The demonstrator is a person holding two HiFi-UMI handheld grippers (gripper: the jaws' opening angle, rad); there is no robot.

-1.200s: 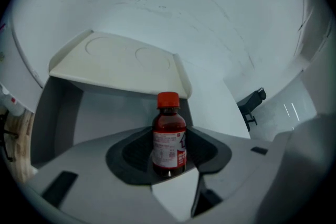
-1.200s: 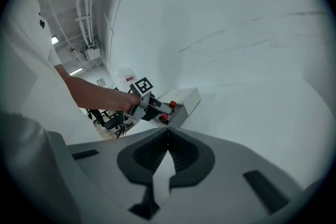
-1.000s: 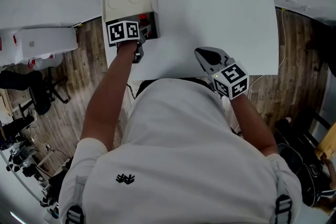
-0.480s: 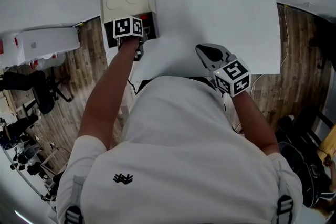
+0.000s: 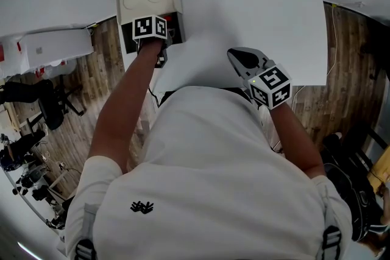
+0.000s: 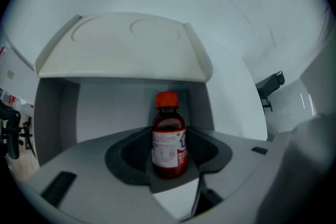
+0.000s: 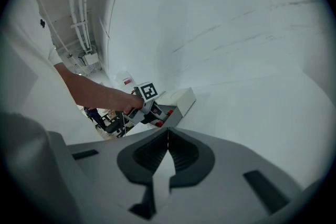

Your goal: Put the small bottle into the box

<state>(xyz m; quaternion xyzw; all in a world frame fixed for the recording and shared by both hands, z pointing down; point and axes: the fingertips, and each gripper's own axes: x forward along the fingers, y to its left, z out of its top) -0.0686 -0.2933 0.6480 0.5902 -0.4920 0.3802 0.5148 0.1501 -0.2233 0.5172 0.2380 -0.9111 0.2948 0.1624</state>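
The small bottle (image 6: pixel 169 139) is capped red and labelled white; the box (image 6: pixel 126 50) is coloured cream, the desk (image 5: pixel 256 3) white.

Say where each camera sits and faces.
Head view: on the person's head, facing steeply down at the table; torso and both arms show.
Left gripper view: on the left tool, facing into the box; jaws opening, the small bottle between them.
Right gripper view: on the right tool, jaws together, facing the box and left arm.
Shared: all three show the box.

White table (image 5: pixel 268 3) stands over wood-plank floor (image 5: pixel 100 79), a black chair (image 5: pixel 42 108) at left.
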